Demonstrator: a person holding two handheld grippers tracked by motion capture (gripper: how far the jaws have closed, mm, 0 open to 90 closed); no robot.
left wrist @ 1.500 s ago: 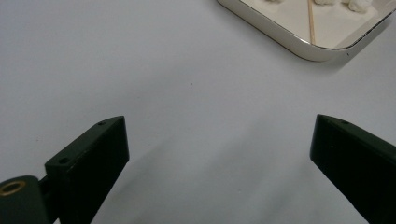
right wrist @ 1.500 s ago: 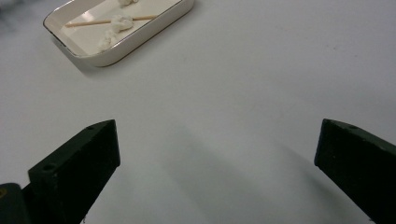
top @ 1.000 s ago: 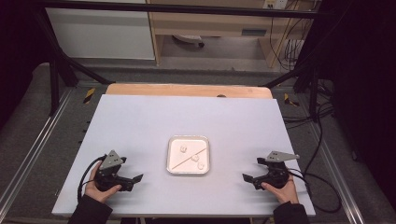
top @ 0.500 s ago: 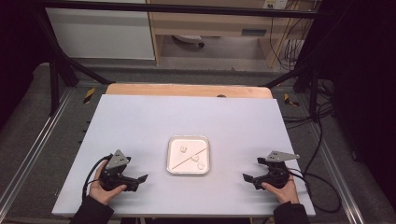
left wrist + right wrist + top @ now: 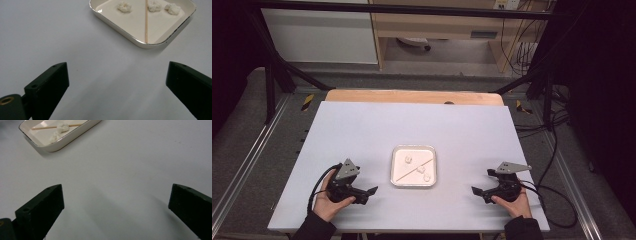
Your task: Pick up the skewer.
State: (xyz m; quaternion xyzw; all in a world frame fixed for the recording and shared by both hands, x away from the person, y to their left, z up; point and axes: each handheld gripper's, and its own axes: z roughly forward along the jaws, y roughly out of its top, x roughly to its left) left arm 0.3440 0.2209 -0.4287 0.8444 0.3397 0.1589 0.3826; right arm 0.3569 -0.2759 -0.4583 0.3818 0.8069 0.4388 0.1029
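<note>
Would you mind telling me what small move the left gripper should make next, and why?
Probably ease the left gripper forward toward the tray: its jaws stand wide open over bare table, and the skewer and three white lumps lie ahead of it, untouched.

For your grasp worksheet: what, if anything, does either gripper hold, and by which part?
Nothing: the left gripper and right gripper are open, apart from the tray.

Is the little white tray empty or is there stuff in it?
Not empty. The tray holds three white fluffy lumps and a thin wooden stick lying flat across its floor.
</note>
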